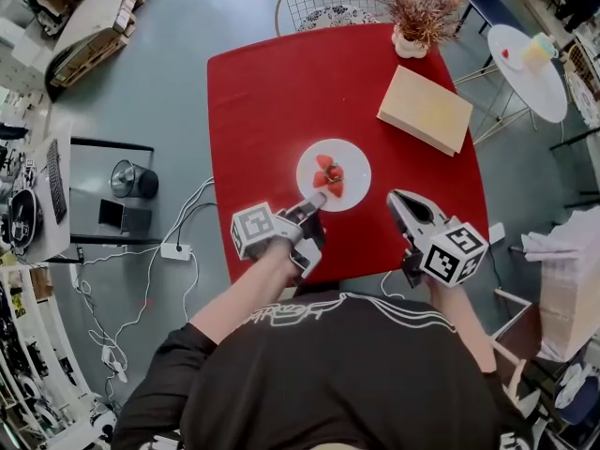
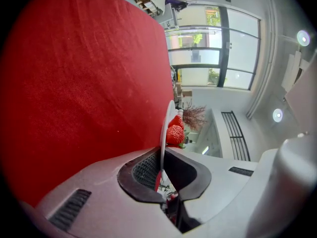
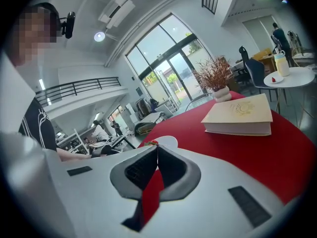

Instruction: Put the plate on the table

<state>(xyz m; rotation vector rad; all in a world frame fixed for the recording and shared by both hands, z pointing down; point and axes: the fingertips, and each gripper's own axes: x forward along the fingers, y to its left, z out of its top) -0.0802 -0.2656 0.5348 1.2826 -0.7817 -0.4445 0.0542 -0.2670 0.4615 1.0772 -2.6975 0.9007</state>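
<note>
A white plate [image 1: 349, 160] with strawberries [image 1: 329, 175] lies at the near middle of the red table [image 1: 262, 111]. Whether it rests on the cloth or hangs just above it I cannot tell. My left gripper [image 1: 317, 201] is shut on the plate's near rim. In the left gripper view the plate [image 2: 165, 128] runs edge-on between the pads, with the strawberries [image 2: 175, 131] beyond my left gripper [image 2: 162, 157]. My right gripper [image 1: 394, 198] hovers to the plate's right, shut and empty. In the right gripper view my right gripper [image 3: 157, 148] has its jaws together, with the plate [image 3: 167, 142] just past them.
A thick beige book [image 1: 425, 109] lies at the table's far right, and a potted dry plant [image 1: 419, 12] stands behind it. A wire chair [image 1: 328, 3] is at the far side. A small round white table [image 1: 530, 59] stands to the right. Cables and a power strip [image 1: 173, 249] lie on the floor to the left.
</note>
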